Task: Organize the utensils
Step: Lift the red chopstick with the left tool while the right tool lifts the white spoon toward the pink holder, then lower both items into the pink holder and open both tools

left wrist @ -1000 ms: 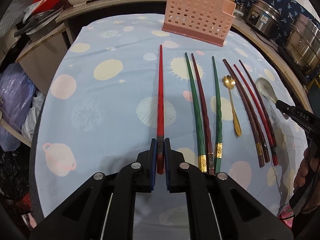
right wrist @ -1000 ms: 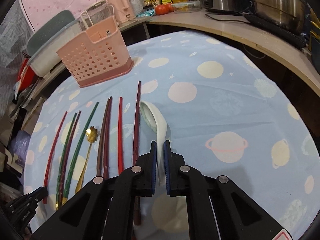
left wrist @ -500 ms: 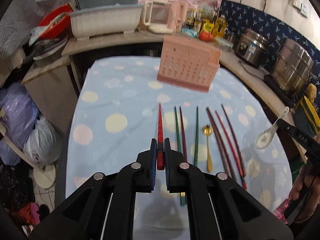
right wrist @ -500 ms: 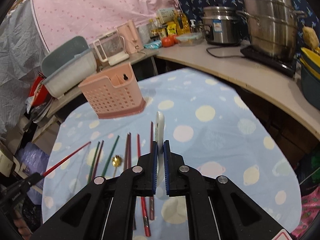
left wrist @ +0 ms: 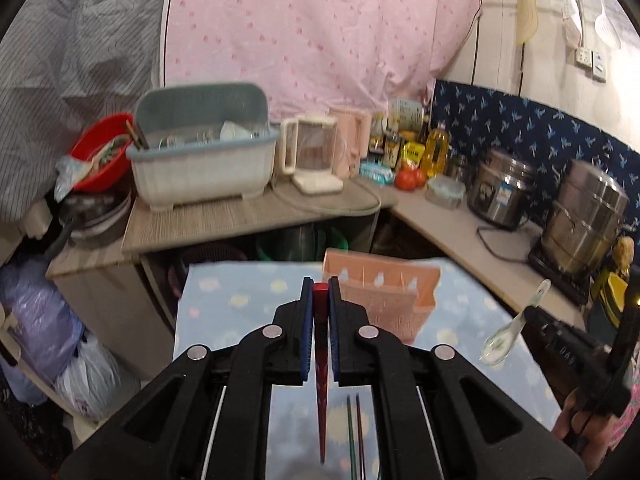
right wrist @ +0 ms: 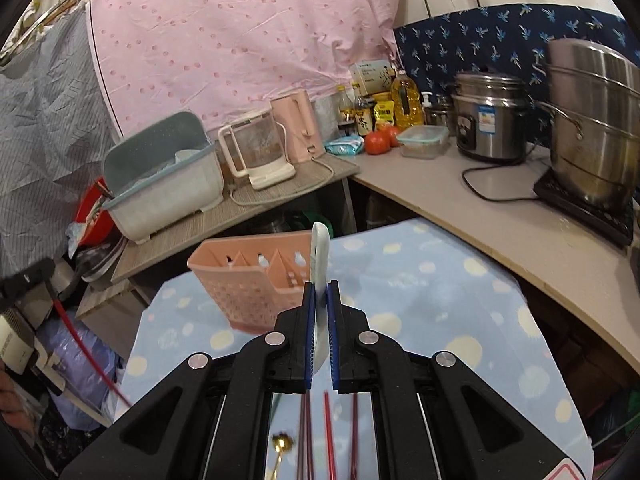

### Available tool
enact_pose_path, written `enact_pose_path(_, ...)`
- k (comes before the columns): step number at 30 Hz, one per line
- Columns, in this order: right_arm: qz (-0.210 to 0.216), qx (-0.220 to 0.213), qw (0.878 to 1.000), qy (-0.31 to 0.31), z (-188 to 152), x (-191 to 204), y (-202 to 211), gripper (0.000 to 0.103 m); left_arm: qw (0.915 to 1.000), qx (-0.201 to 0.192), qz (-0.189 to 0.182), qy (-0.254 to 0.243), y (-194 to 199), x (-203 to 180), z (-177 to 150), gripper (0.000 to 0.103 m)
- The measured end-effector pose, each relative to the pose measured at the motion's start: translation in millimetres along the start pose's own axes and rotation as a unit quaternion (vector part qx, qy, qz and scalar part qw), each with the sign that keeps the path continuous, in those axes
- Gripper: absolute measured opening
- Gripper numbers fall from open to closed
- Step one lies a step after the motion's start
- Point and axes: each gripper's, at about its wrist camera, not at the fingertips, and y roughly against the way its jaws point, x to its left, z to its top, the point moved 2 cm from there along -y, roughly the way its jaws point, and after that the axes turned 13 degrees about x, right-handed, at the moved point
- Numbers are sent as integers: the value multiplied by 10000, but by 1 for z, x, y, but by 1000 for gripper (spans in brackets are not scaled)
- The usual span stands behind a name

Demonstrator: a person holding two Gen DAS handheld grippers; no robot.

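My left gripper (left wrist: 320,292) is shut on a red chopstick (left wrist: 321,380). It holds the chopstick near its thick end, high above the table, tip hanging down. My right gripper (right wrist: 320,292) is shut on a white ceramic spoon (right wrist: 320,256), handle pointing up. The spoon also shows in the left wrist view (left wrist: 508,340), and the red chopstick shows at the left of the right wrist view (right wrist: 88,356). The pink perforated utensil basket (left wrist: 384,300) stands on the blue spotted tablecloth (right wrist: 440,312), ahead of and below both grippers. It also shows in the right wrist view (right wrist: 256,280).
Several chopsticks (right wrist: 328,440) and a gold spoon (right wrist: 282,446) lie on the cloth below. A counter behind holds a dish rack (left wrist: 200,160), a blender jug (left wrist: 312,156), bottles, tomatoes, a rice cooker (left wrist: 500,192) and a steel pot (left wrist: 584,224).
Both grippers rose well above the table and tilted up, lifting the red chopstick and the white spoon. The basket now sits lower in both views.
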Motion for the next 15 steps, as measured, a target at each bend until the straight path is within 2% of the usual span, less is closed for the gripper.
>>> enact_pose_path(8, -7, -112, 9999, 95, 59, 21, -42, 6, 9959, -892, -132, 58, -1, -12, 88, 7)
enact_pose_path(15, -35, 88, 9998, 182, 78, 33, -90, 6, 9931, -1138, -160, 254, -46, -12, 124, 7)
